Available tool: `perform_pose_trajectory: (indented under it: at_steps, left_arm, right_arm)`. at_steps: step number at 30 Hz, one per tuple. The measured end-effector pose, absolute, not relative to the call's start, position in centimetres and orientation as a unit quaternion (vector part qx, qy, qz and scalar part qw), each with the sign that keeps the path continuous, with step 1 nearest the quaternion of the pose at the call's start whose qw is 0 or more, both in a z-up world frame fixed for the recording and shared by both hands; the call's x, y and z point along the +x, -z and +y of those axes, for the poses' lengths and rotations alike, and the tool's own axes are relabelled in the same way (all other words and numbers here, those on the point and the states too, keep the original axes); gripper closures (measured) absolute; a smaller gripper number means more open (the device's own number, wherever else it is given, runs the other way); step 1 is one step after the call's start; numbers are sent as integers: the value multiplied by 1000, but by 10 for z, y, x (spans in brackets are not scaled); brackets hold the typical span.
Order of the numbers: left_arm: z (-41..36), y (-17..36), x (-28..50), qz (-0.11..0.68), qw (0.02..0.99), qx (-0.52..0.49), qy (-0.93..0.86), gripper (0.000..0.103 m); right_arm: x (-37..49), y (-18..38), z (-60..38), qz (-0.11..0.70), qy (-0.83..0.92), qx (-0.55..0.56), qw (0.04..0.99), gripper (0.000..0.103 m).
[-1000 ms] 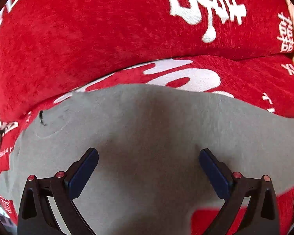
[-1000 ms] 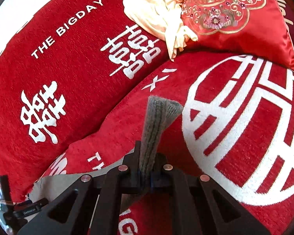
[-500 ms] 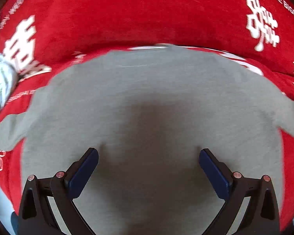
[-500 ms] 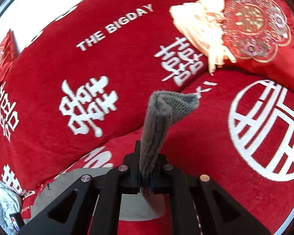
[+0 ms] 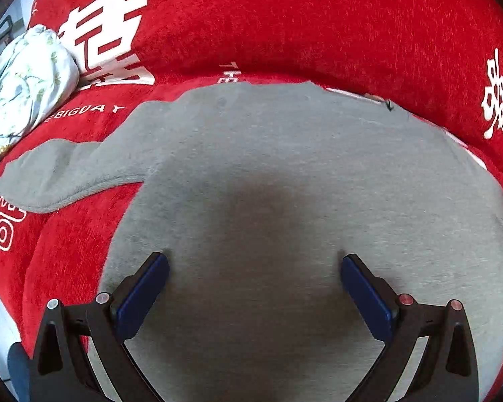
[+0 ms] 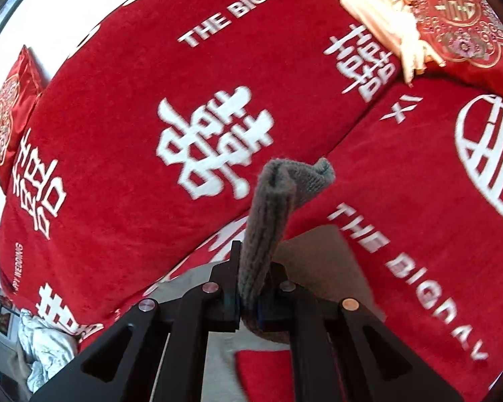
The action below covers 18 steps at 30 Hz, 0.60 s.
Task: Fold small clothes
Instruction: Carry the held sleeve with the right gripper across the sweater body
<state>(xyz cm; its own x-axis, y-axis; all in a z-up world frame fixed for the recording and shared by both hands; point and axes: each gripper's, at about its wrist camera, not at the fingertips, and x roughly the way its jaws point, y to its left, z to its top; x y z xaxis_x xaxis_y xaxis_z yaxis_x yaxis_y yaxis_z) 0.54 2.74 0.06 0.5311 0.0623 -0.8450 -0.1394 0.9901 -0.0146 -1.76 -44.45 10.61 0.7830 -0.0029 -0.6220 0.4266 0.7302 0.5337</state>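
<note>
A small grey sweater (image 5: 285, 174) lies spread on the red sofa seat in the left wrist view, one sleeve (image 5: 60, 174) stretched out to the left. My left gripper (image 5: 253, 273) hovers over the sweater's body, open, with nothing between its blue pads. In the right wrist view my right gripper (image 6: 249, 301) is shut on the ribbed cuff (image 6: 275, 214) of the other sleeve, which stands up past the fingers and flops over at its tip. Part of the grey body (image 6: 322, 251) shows just behind the held cuff.
The red sofa back cushion (image 6: 184, 117) with white lettering rises behind the sweater. A crumpled floral garment (image 5: 26, 80) lies at the left end of the seat. A cream cloth (image 6: 382, 10) and an embroidered red pillow (image 6: 459, 16) sit at the far right.
The left gripper has slid left across the sweater, so the left sleeve and floral garment have come into view. The right gripper has risen and moved left, carrying the cuff.
</note>
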Motion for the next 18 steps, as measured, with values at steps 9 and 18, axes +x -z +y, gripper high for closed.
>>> perform_pose_trajectory:
  at_steps: [9, 18]
  left_arm:
    - [31, 0, 1, 465, 884, -30, -33, 0]
    - [46, -3, -15, 460, 887, -29, -24, 0]
  right_arm:
    - [18, -104, -364, 326, 89, 335, 879, 96]
    - [59, -88, -276, 369, 38, 303, 878, 96]
